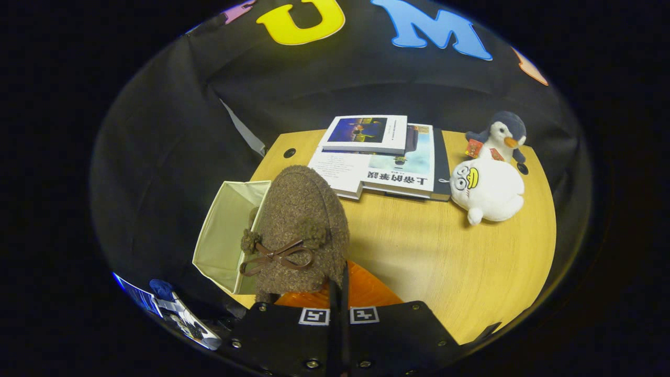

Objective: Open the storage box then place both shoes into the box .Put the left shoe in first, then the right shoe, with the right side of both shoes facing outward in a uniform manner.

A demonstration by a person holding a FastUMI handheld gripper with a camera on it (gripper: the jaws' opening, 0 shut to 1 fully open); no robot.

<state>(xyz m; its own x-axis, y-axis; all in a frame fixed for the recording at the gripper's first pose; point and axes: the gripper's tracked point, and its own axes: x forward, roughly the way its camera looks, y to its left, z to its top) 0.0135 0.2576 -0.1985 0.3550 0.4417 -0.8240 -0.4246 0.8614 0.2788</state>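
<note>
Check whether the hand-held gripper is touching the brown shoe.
Touching. In the gripper view, the hand-held gripper has its fingers nearly closed on the rear edge of the brown shoe, held up beside the open storage box.

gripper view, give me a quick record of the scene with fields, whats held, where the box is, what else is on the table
gripper: fingers closed together, pinching the rim of the brown fuzzy shoe
held item: brown fuzzy shoe with a bow, toe pointing away from the fingers
box: cream fabric storage box, open, beside the shoe at the table edge
table: light wooden table
books: stack of books beyond the shoe
toys: white plush duck and grey penguin plush beside the books
</note>
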